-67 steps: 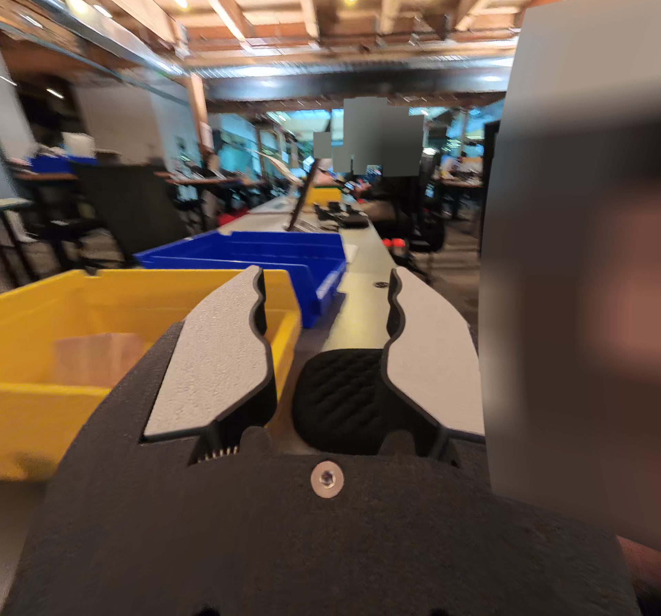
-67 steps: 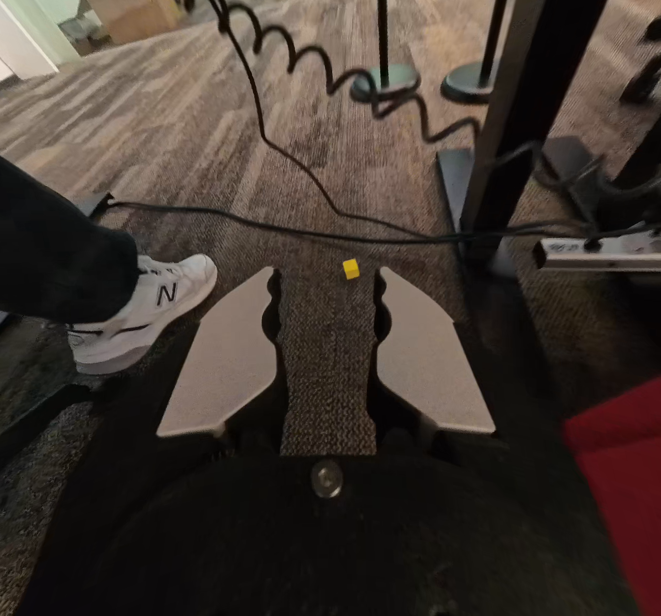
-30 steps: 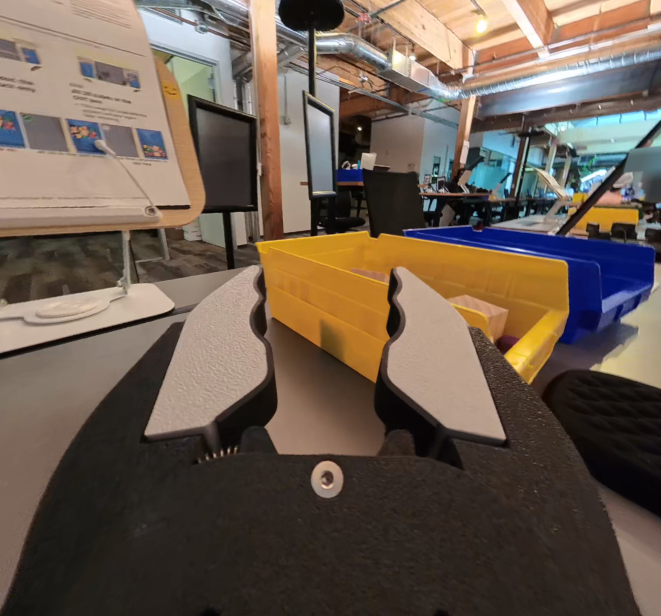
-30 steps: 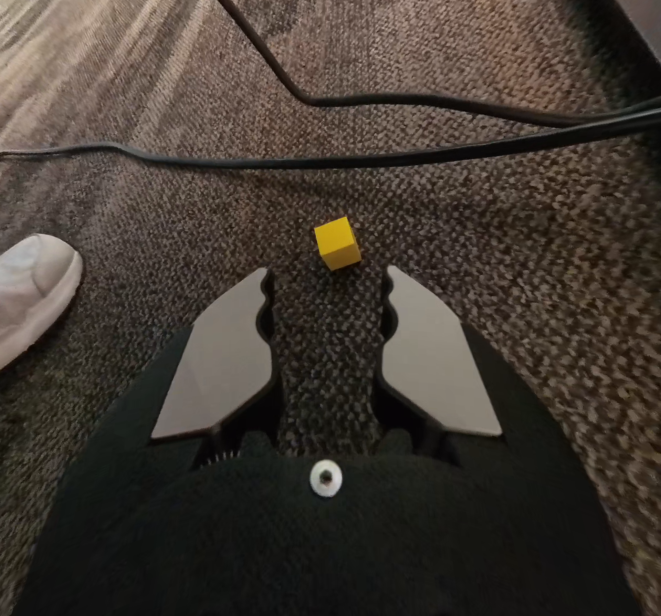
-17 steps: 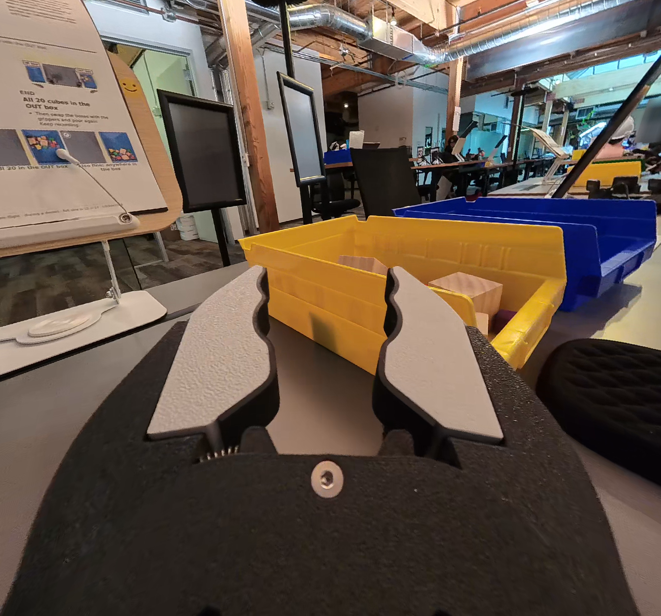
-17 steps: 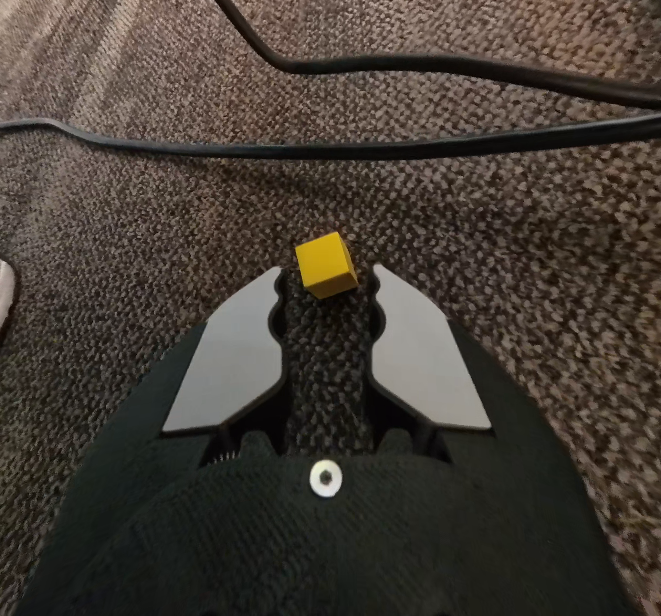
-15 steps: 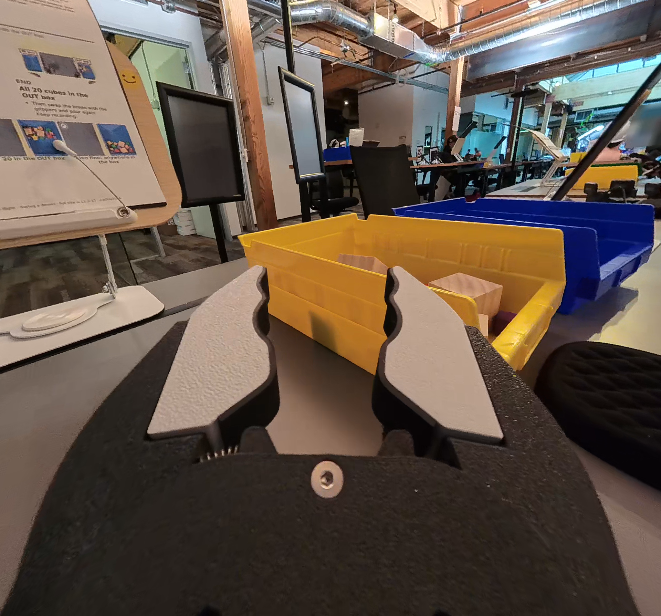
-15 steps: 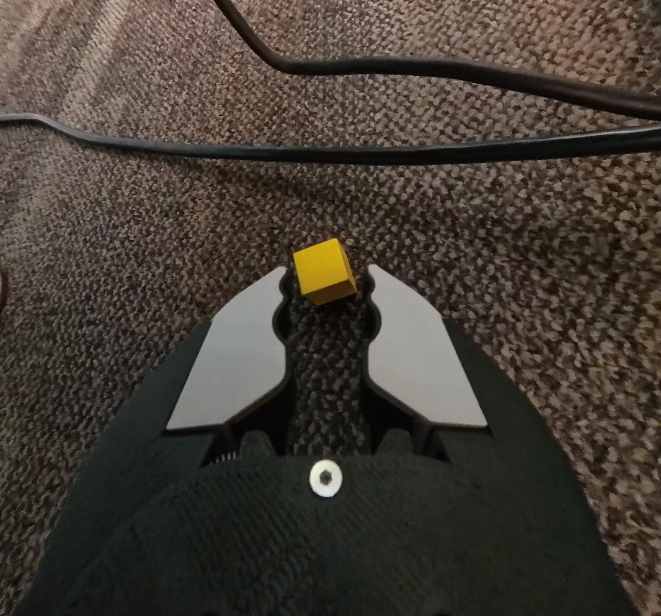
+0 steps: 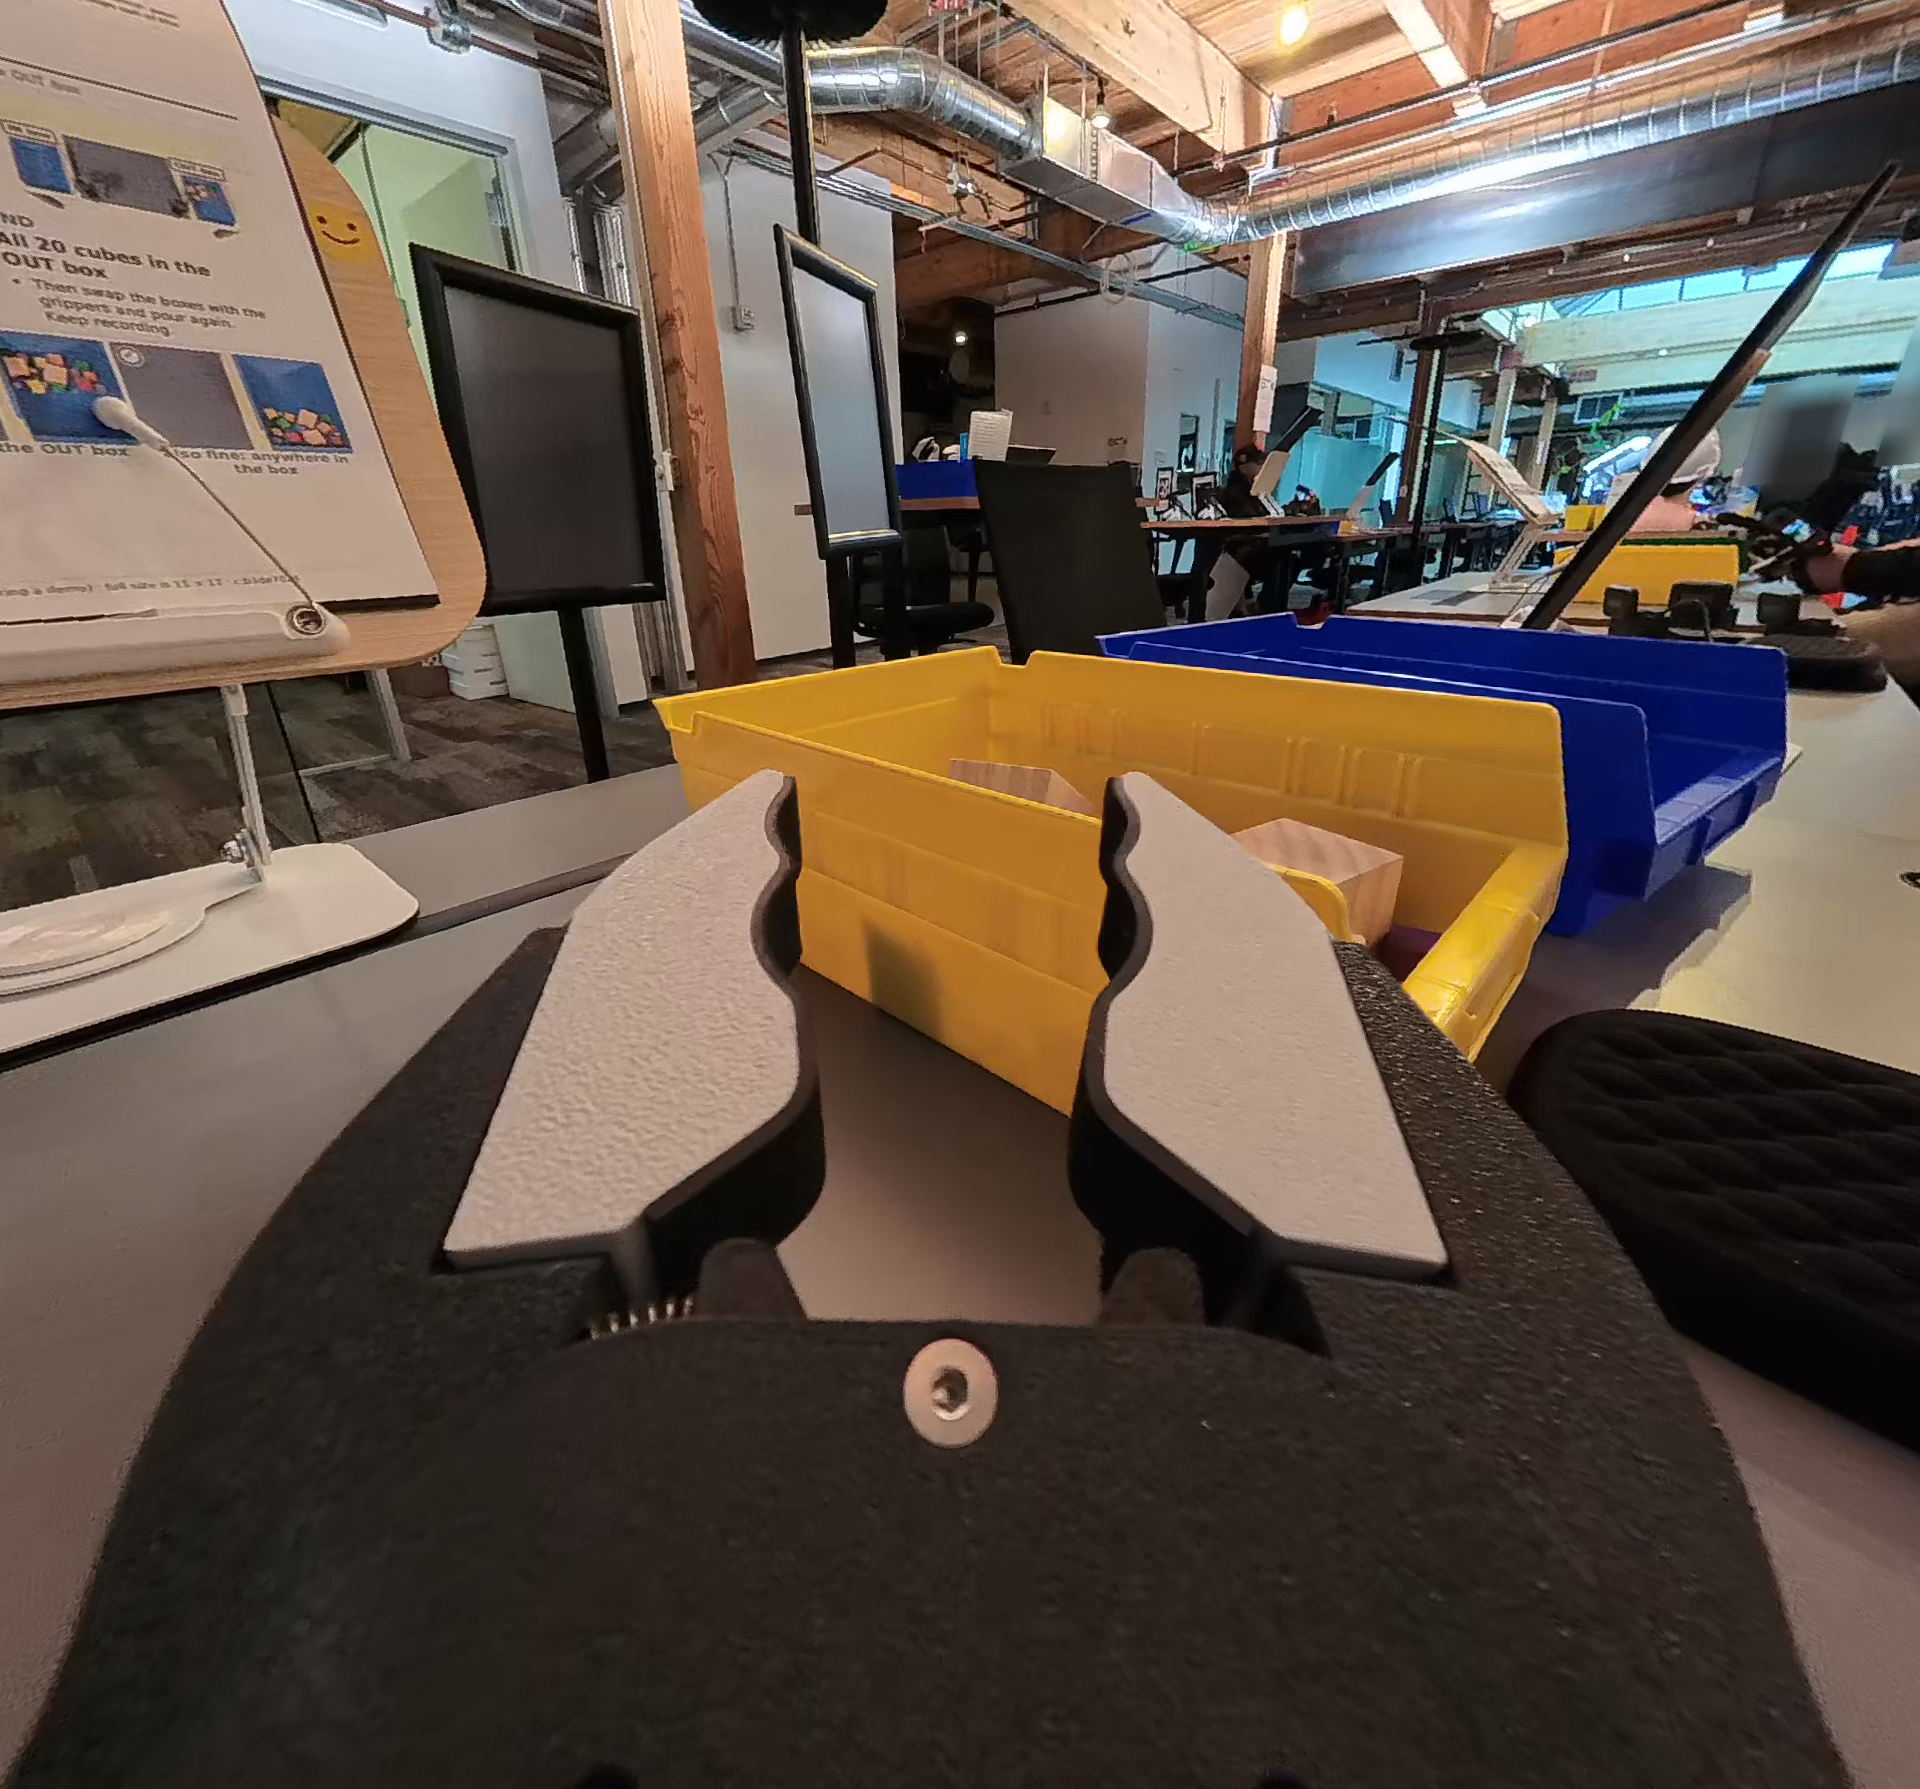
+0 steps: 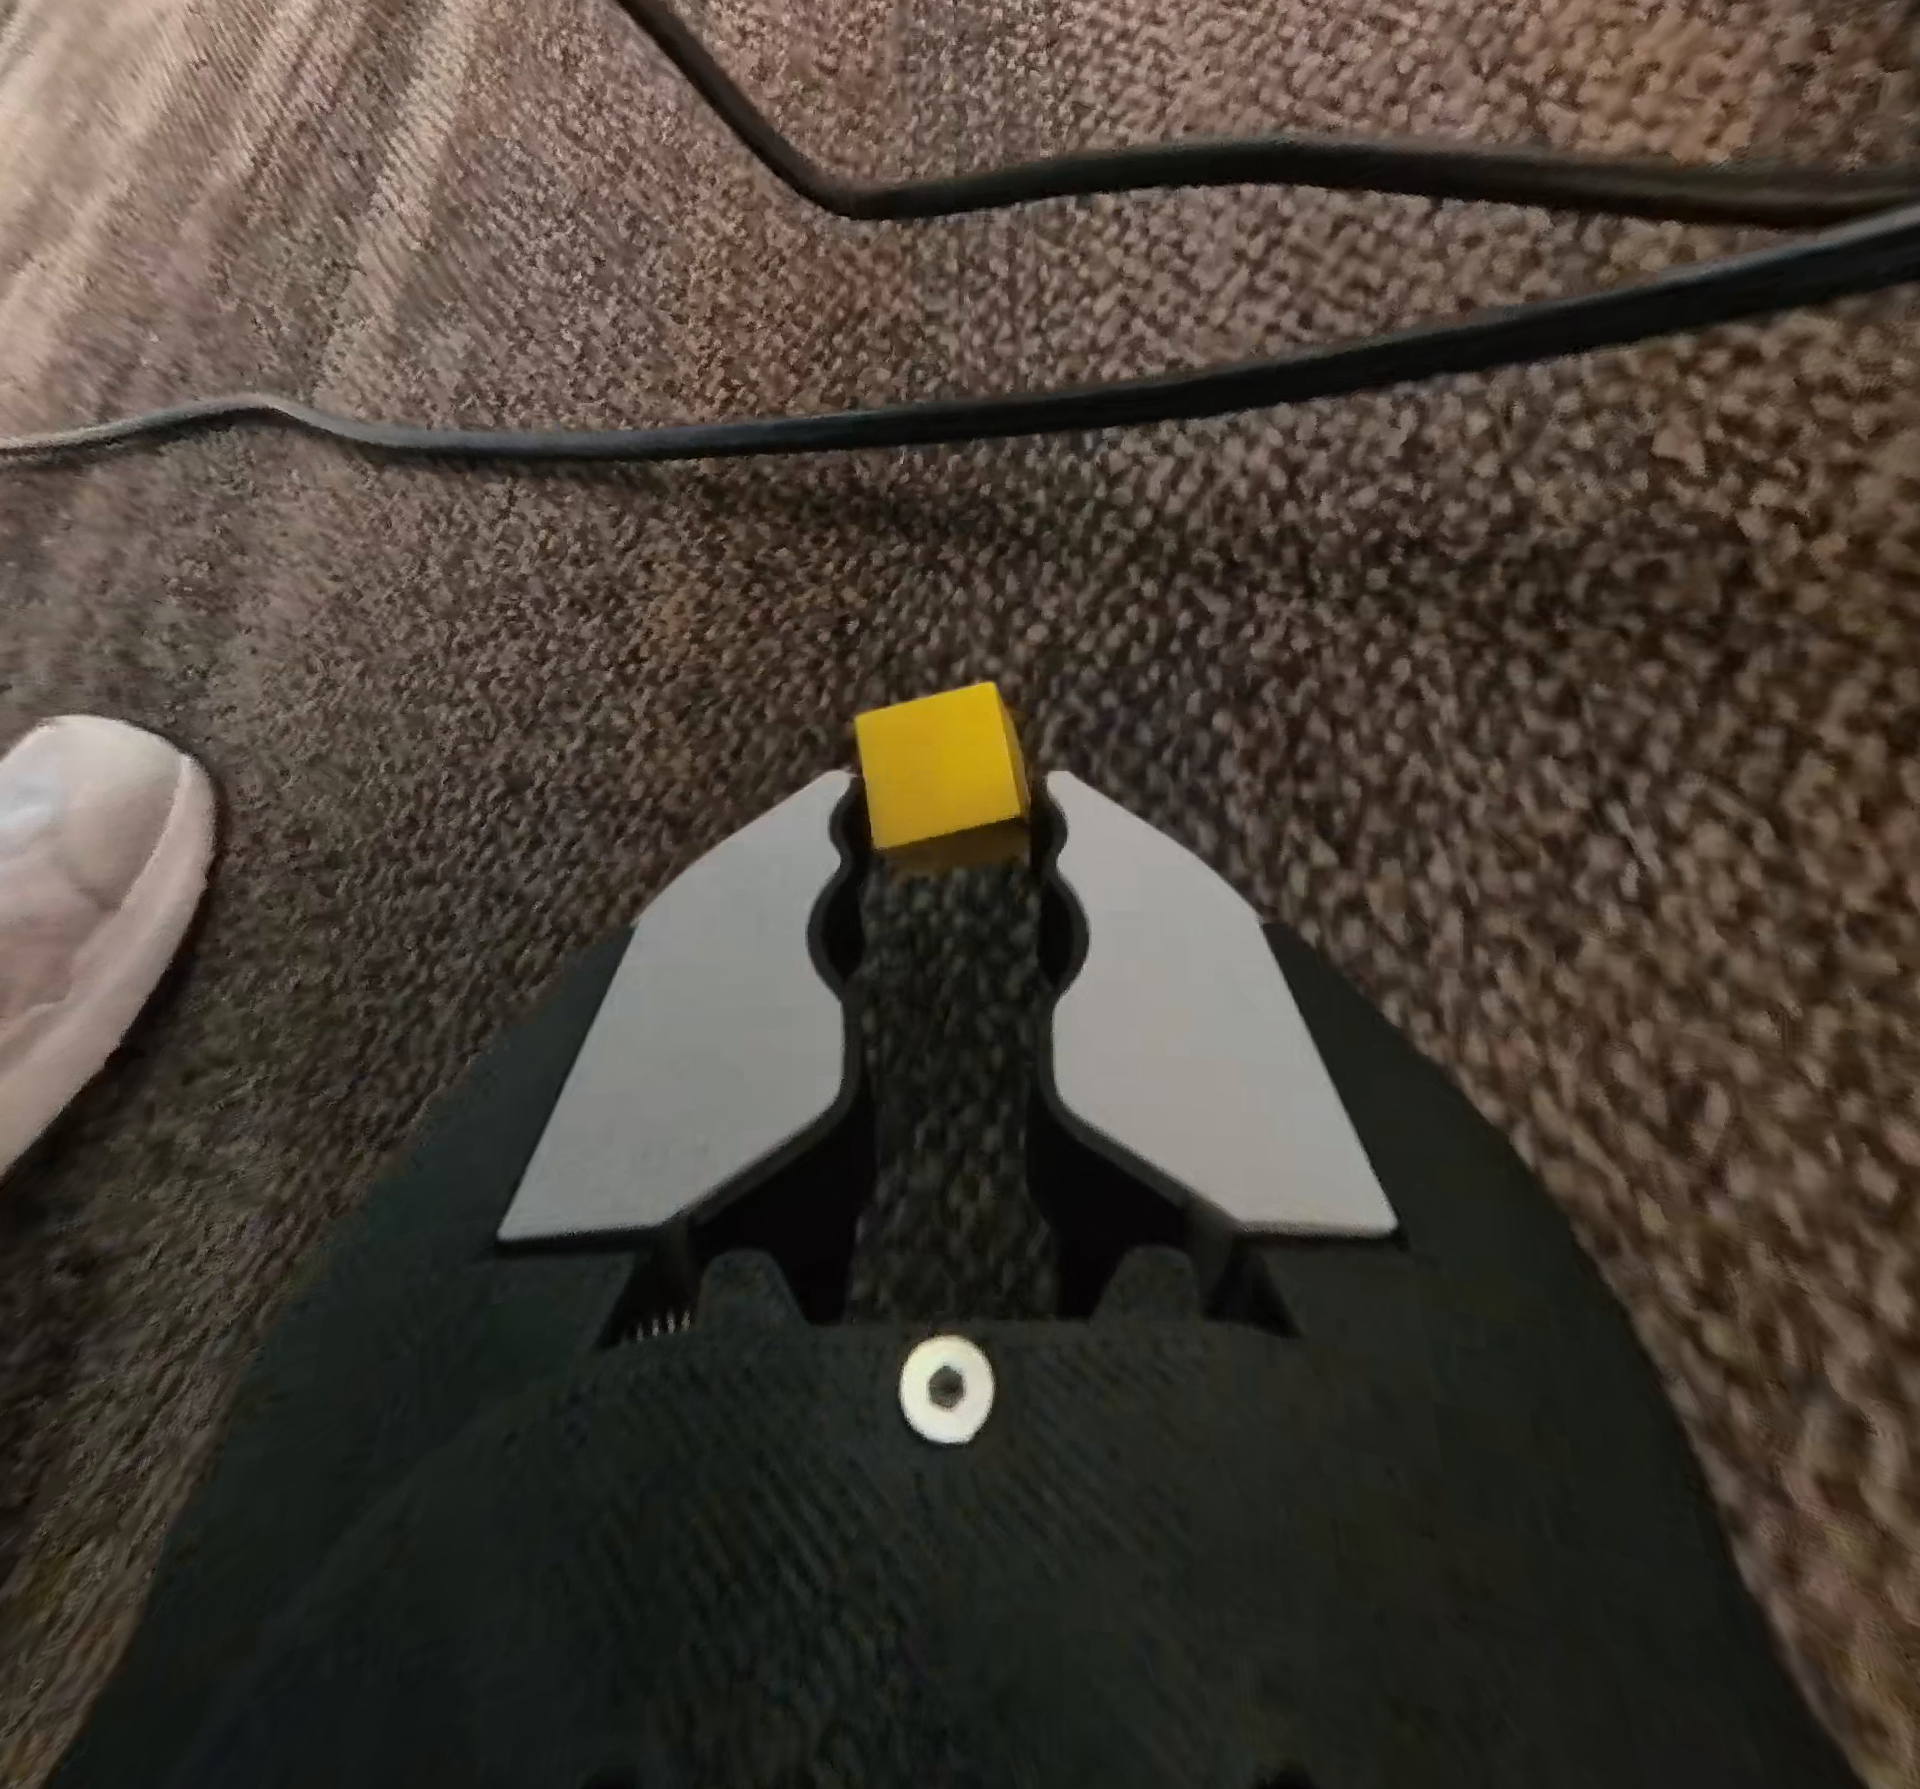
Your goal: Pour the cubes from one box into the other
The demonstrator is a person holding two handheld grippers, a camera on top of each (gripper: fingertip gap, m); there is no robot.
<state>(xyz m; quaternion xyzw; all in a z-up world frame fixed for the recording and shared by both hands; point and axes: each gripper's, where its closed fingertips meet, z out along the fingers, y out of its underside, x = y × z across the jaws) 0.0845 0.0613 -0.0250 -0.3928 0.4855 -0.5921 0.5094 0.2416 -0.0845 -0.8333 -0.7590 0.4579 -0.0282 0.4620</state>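
Note:
In the right wrist view my right gripper (image 10: 943,783) is shut on a small yellow cube (image 10: 938,775), held between the fingertips just above the brown carpet. In the left wrist view my left gripper (image 9: 948,794) is open and empty, low over the grey table, pointing at the near wall of a yellow box (image 9: 935,892). The yellow box holds wooden cubes (image 9: 1317,869) and a purple one (image 9: 1409,945). A blue box (image 9: 1683,763) stands just behind it; its inside is hidden.
Black cables (image 10: 1195,409) lie across the carpet beyond the cube, and a white shoe toe (image 10: 83,866) is at the left. On the table are a sign stand (image 9: 187,908) at the left and a black padded object (image 9: 1745,1189) at the right.
My right gripper dropped to the carpet, closed around the yellow cube and gripped it. My left gripper swung from facing the blue box to the yellow box's side, then held still.

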